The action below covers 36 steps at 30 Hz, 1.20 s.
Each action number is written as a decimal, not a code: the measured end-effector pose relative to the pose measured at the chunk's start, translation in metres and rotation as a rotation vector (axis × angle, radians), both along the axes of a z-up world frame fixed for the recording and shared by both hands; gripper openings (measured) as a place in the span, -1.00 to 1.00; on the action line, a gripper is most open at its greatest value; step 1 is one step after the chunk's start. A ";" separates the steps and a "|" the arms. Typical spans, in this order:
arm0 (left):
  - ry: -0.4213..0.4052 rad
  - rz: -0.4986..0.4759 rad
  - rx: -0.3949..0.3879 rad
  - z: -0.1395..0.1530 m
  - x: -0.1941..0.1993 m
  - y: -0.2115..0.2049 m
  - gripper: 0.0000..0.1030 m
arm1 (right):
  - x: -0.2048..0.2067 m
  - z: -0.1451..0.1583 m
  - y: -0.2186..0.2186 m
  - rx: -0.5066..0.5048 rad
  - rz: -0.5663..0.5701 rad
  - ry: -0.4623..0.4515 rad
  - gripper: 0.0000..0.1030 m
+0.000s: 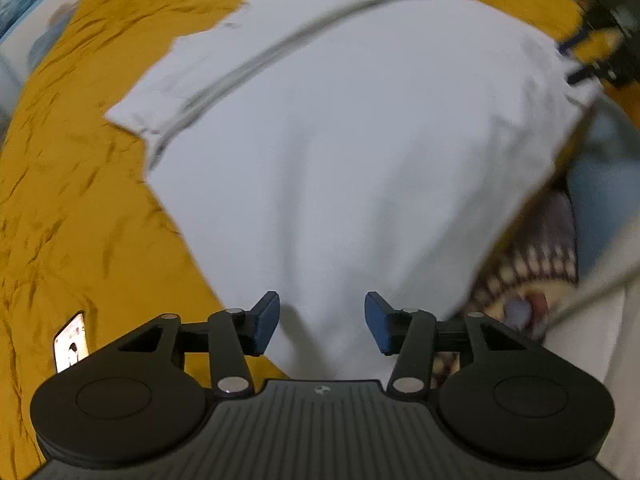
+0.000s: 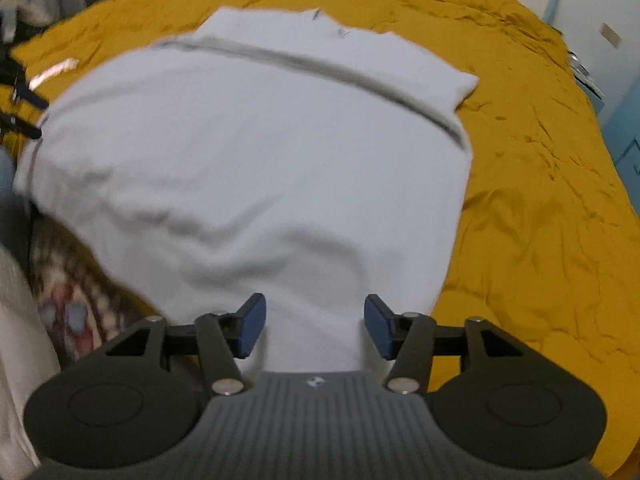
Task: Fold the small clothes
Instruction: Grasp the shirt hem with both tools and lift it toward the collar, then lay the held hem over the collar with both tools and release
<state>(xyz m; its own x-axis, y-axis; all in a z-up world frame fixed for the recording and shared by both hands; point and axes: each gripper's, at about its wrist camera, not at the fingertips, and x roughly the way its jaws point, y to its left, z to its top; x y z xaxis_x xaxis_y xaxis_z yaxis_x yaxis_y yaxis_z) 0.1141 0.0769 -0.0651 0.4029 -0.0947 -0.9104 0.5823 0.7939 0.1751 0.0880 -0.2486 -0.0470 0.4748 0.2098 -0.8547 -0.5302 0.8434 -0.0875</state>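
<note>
A white garment [image 1: 340, 140] lies spread on a mustard-yellow bedsheet [image 1: 72, 200]; it also shows in the right wrist view [image 2: 256, 168], with a fold line across its far part. My left gripper [image 1: 322, 322] is open, its blue pads on either side of the garment's near left corner, the cloth running between them. My right gripper [image 2: 314, 326] is open in the same way over the near right corner. The other gripper shows blurred at the far right of the left view [image 1: 596, 52] and the far left of the right view [image 2: 24, 112].
A phone [image 1: 71, 342] lies on the sheet near the left gripper. A patterned cloth with teeth print [image 1: 532, 280] lies at the bed's near edge, also in the right view [image 2: 76, 304]. Blue-and-white furniture [image 2: 616, 80] stands beyond the bed.
</note>
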 end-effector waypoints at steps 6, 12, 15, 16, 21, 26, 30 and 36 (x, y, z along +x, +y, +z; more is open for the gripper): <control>0.027 -0.160 0.105 -0.026 -0.033 -0.027 0.35 | -0.026 -0.016 0.020 -0.113 0.166 -0.016 0.30; -0.060 -0.274 0.288 -0.063 -0.055 -0.046 0.68 | -0.038 -0.041 0.035 -0.247 0.287 -0.048 0.36; -0.099 -0.303 0.344 -0.077 -0.061 -0.052 0.78 | -0.038 -0.054 0.037 -0.302 0.335 -0.071 0.44; -0.117 -0.309 0.369 -0.082 -0.063 -0.052 0.78 | -0.039 -0.057 0.038 -0.318 0.345 -0.081 0.44; -0.228 -0.333 0.451 -0.099 -0.075 -0.054 0.43 | -0.046 -0.065 0.038 -0.365 0.367 -0.131 0.37; -0.265 -0.302 0.417 -0.091 -0.079 -0.046 0.07 | -0.051 -0.066 0.034 -0.396 0.372 -0.181 0.07; -0.272 -0.244 0.390 -0.071 -0.078 -0.046 -0.43 | -0.057 -0.062 0.030 -0.432 0.396 -0.221 -0.21; -0.298 -0.199 0.325 -0.040 -0.079 -0.040 -0.81 | -0.069 -0.049 0.025 -0.483 0.419 -0.276 -0.87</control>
